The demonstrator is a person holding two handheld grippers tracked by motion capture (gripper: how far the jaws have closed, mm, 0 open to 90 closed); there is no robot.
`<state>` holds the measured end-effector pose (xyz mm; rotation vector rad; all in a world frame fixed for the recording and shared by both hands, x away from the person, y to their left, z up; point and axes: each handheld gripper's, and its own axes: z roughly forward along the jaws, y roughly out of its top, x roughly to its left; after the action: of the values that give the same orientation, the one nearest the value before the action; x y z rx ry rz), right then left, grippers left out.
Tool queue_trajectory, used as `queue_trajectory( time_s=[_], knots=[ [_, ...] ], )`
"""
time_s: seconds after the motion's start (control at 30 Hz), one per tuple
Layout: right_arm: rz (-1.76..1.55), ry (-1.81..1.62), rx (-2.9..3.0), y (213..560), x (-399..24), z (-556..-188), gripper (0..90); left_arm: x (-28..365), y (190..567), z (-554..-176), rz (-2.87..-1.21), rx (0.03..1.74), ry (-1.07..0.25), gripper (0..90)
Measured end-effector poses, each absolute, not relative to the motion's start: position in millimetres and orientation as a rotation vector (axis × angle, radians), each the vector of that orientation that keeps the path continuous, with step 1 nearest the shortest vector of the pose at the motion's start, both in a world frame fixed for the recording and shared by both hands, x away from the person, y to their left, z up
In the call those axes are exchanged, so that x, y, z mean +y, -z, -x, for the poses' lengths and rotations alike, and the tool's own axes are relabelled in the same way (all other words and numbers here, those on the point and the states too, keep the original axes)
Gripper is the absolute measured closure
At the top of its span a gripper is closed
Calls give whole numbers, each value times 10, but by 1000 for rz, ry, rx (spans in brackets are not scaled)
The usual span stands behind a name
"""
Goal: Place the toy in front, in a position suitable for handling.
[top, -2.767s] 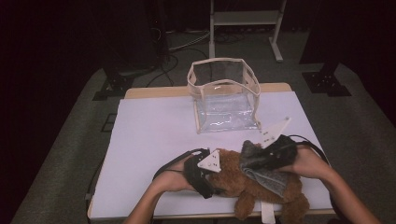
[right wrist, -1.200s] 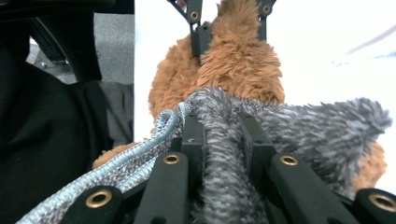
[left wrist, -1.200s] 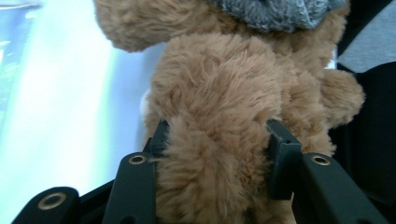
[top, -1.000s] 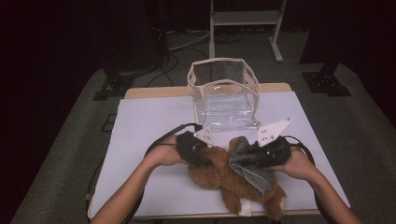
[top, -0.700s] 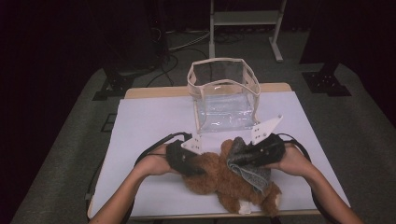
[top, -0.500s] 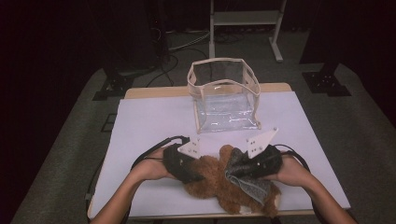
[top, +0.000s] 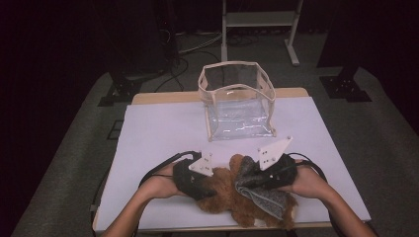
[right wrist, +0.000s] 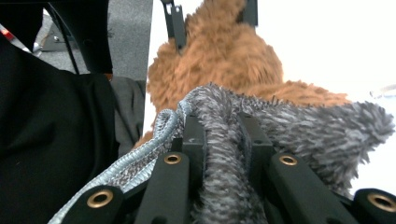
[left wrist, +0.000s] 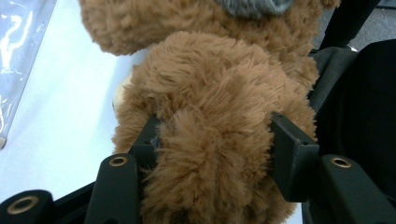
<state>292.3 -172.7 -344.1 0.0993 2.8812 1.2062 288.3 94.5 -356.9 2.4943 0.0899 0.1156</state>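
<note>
While the right gripper (right wrist: pixel 219 140) pinches the grey fuzzy garment (right wrist: pixel 299 126), the left gripper's (left wrist: pixel 212 140) fingers, having just narrowed, clasp the brown plush bear (left wrist: pixel 210 93) near the table's (top: pixel 163 128) front edge.

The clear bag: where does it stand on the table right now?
In the high view the clear bag stands upright at the table's far middle, beyond the brown plush toy and apart from it.

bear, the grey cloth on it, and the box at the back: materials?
Bear: brown plush, long shaggy pile, likely synthetic fur. Grey cloth: fuzzy knit, probably chenille or fleece, with a ribbed pale edge. Box: clear flexible plastic, glossy reflections on the walls, with beige binding that looks like fabric along the rim and edges.
</note>
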Motion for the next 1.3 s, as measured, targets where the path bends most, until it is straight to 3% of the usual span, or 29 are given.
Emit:
queue_trajectory(
  time_s=[0.4,0.7,1.03,1.3],
  knots=[
    [-338,-1155,2854,3480,-2547,-2837,751,963,3579,-2838,-2483,89,-128,442],
    [-223,-1201,2848,3416,-2212,-2925,749,989,3586,-2814,-2485,75,-126,440],
    [-370,-1205,2832,3504,-2609,-2898,748,983,3592,-2811,-2480,77,-126,439],
    [-186,-1234,2861,3407,-2120,-2875,746,1010,3603,-2809,-2463,82,-114,436]
  ],
)
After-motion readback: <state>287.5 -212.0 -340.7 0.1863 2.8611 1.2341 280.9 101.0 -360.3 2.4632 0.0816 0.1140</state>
